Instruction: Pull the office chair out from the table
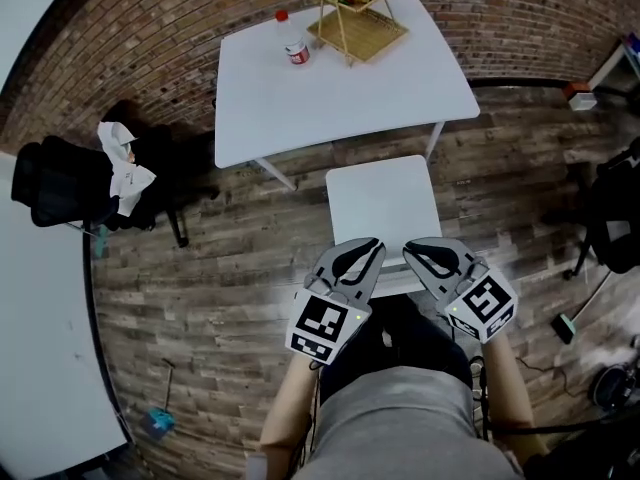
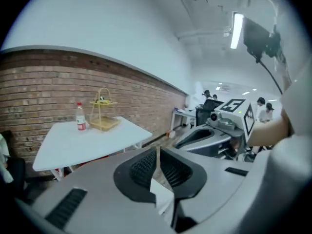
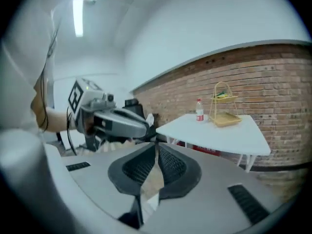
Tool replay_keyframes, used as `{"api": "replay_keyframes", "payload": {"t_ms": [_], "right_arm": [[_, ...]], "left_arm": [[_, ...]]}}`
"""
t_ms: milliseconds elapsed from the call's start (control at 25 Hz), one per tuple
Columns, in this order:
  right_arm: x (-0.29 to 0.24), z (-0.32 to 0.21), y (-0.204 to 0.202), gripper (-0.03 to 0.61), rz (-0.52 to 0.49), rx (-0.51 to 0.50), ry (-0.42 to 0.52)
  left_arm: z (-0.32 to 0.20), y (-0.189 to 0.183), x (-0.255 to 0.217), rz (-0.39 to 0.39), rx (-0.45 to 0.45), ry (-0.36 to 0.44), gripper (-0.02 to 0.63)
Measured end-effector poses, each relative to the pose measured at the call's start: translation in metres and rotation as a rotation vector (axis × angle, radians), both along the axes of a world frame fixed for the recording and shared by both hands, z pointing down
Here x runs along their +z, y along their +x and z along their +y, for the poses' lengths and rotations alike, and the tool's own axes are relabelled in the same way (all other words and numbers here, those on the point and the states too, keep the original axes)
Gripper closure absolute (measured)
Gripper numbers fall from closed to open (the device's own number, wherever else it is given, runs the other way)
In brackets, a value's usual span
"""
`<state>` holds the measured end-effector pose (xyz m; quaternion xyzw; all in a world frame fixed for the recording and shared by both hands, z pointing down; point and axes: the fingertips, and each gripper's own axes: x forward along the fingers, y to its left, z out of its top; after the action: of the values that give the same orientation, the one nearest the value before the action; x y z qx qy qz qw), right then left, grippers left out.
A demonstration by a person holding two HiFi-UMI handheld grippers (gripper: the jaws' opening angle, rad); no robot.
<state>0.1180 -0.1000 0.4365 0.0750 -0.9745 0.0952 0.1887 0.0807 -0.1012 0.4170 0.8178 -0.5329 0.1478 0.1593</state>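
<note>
A white square chair seat stands just in front of me, its far edge near the front edge of the white table. I hold both grippers side by side above my lap, close to the seat's near edge and touching nothing. My left gripper is shut with nothing between its pads; its own view shows the jaws meeting at the tips. My right gripper is shut and empty too, its jaws closed to a thin slit. Each gripper view shows the other gripper alongside.
On the table stand a red-capped bottle and a bamboo rack. A black office chair with a white cloth sits at the left by another white desk. A second black chair is at the right. A brick wall runs behind.
</note>
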Motion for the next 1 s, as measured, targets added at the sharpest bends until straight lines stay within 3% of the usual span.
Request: {"api": "replay_keyframes", "payload": {"t_ms": [120, 280, 400, 1000], "right_arm": [[-0.031, -0.016, -0.006, 0.551, -0.16, 0.13, -0.034], [-0.059, -0.033, -0.01, 0.551, -0.255, 0.304, 0.002], [-0.07, -0.038, -0.01, 0.555, -0.294, 0.377, -0.002], [-0.069, -0.046, -0.009, 0.563, -0.257, 0.435, 0.013]], "left_arm": [[-0.009, -0.016, -0.018, -0.024, -0.118, 0.053, 0.588], [-0.015, -0.03, -0.037, 0.003, -0.247, 0.114, 0.598], [-0.015, -0.038, -0.045, 0.018, -0.314, 0.14, 0.598], [-0.023, -0.036, -0.047, -0.017, -0.325, 0.145, 0.598]]}}
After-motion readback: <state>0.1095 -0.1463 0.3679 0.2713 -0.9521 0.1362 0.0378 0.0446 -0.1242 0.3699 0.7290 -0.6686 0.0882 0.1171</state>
